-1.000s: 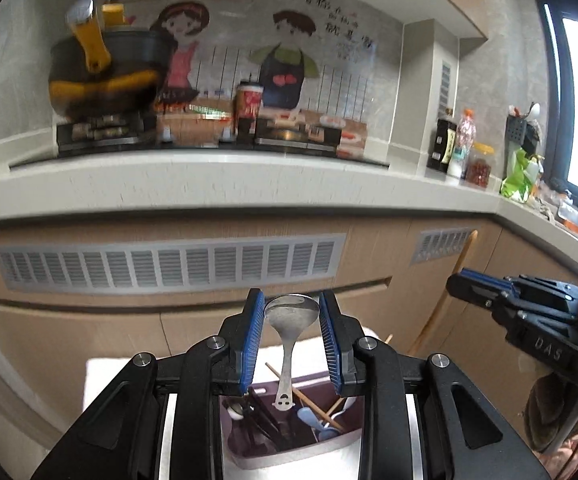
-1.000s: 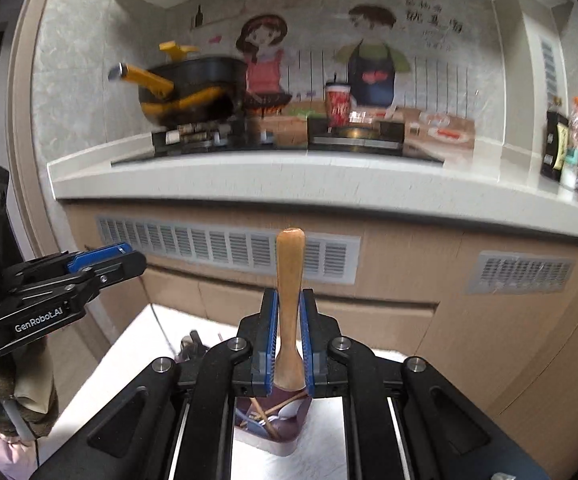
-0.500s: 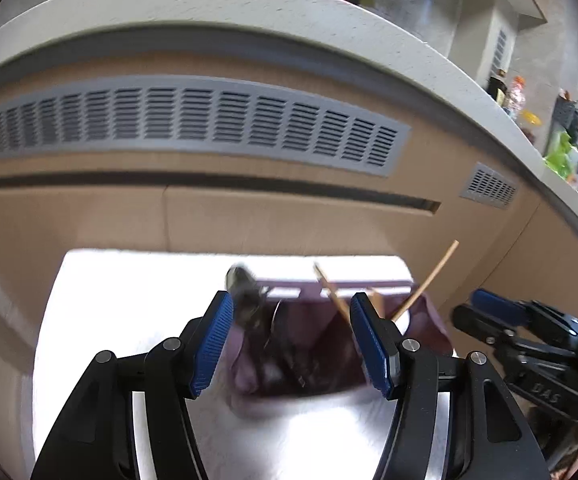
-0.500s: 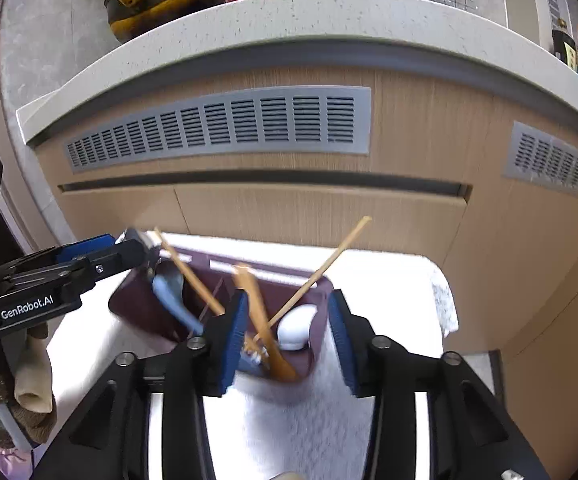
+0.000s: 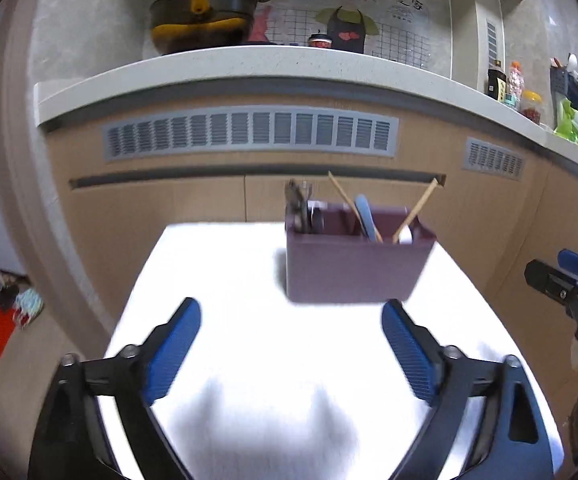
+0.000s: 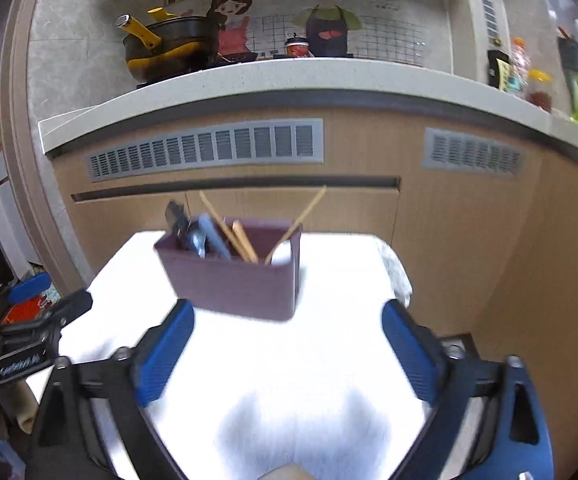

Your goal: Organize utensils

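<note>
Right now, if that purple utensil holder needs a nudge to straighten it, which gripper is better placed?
Probably the right gripper: its jaws stand open and empty, with the purple holder close between the fingertips. The left gripper, also open and empty, has the holder ahead and off toward its right finger.

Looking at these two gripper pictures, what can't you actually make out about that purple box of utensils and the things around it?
- Lower ends of the utensils: hidden by the walls of the purple holder in both views.
- Dark metal utensils at its left end: motion blur, kind unclear.
- White object inside: mostly hidden by the front wall.
- Labels on the counter bottles: too small.
- Right gripper in the left wrist view: cut off by the frame edge.
</note>
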